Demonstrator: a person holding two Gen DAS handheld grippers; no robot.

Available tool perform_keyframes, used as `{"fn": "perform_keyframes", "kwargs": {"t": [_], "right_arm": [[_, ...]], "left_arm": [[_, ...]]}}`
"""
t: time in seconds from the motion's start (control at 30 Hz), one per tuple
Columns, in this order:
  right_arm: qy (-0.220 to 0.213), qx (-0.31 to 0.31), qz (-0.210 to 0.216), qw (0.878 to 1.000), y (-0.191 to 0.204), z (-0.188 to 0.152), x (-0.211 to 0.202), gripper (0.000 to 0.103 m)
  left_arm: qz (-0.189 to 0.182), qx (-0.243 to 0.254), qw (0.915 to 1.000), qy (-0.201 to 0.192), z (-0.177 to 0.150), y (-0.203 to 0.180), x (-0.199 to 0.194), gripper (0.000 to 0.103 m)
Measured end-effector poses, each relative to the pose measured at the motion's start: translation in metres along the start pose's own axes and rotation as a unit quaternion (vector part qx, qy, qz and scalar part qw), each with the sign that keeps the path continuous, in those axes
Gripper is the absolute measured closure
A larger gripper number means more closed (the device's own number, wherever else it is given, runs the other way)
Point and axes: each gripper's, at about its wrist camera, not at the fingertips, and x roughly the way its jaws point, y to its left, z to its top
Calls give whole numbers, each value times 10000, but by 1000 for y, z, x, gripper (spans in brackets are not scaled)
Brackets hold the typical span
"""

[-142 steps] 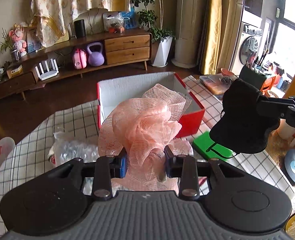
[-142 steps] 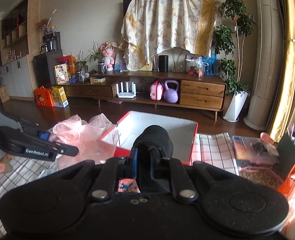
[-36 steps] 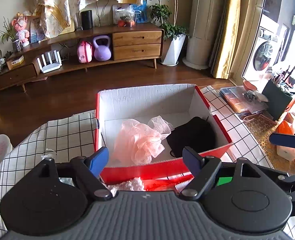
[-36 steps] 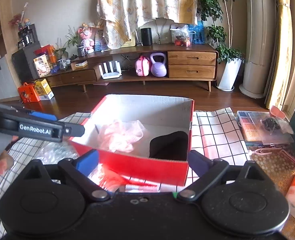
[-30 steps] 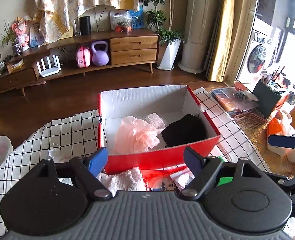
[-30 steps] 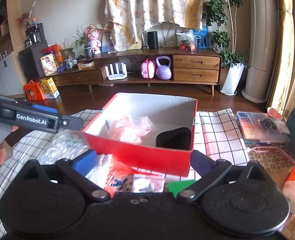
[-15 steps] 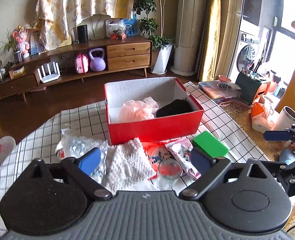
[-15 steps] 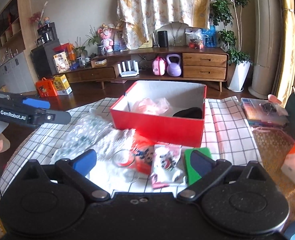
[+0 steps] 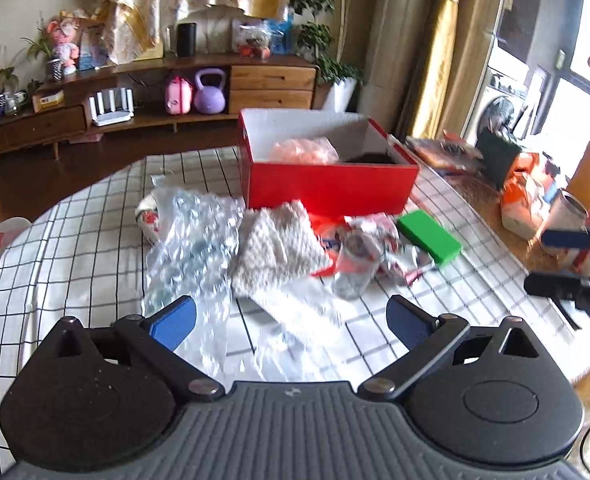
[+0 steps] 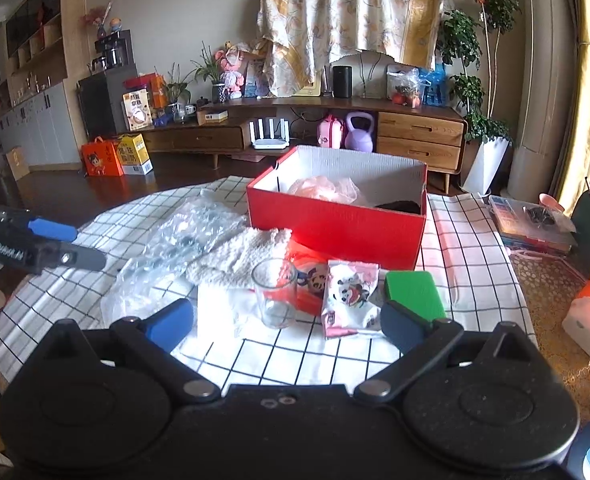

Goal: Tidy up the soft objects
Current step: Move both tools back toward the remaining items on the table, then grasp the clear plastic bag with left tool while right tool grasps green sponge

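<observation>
A red box (image 9: pixel 327 188) (image 10: pixel 335 224) stands at the far side of the checked table. Inside it lie a pink mesh sponge (image 9: pixel 303 150) (image 10: pixel 323 190) and a black soft object (image 9: pixel 371 158) (image 10: pixel 399 206). In front of the box lie a white knitted cloth (image 9: pixel 275 244) (image 10: pixel 239 256), bubble wrap (image 9: pixel 191 232) (image 10: pixel 183 240) and a green block (image 9: pixel 429 236) (image 10: pixel 413 288). My left gripper (image 9: pixel 289 314) is open wide and empty, short of the cloth. My right gripper (image 10: pixel 286 316) is open and empty too, just before a glass.
A clear glass (image 10: pixel 275 292) stands among printed snack packets (image 10: pixel 351 296) in front of the box. Bags and a cup (image 9: pixel 567 208) crowd the table's right side. Beyond the table are a wooden floor and a low sideboard (image 10: pixel 419 136).
The pink sponge and the black object, once held, now lie in the box. Both grippers have drawn back from the box towards the table's near side, jaws open.
</observation>
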Motion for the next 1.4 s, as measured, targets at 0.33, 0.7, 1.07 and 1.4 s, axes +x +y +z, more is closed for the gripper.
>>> {"fn": "perform_keyframes", "kwargs": {"t": [0.33,0.7,1.07,1.4], "right_arm": [[232,69,-268,9993,-23,-16,26,3],[538,319,-555,9965,-64,-22,71,3],[644,686,-933,9912,-108,-5,130,3],[943,899,-1134,9850,-140,-7,188,12]], "left_arm": [[-159,612,9972,401,-45,1,29,1],[128,117,9964,828,-51,16,61,1],[728,-1144,9795,1491,-60,2,82,1],[726,-1712,9659,1801,-82,-4,111,2]]}}
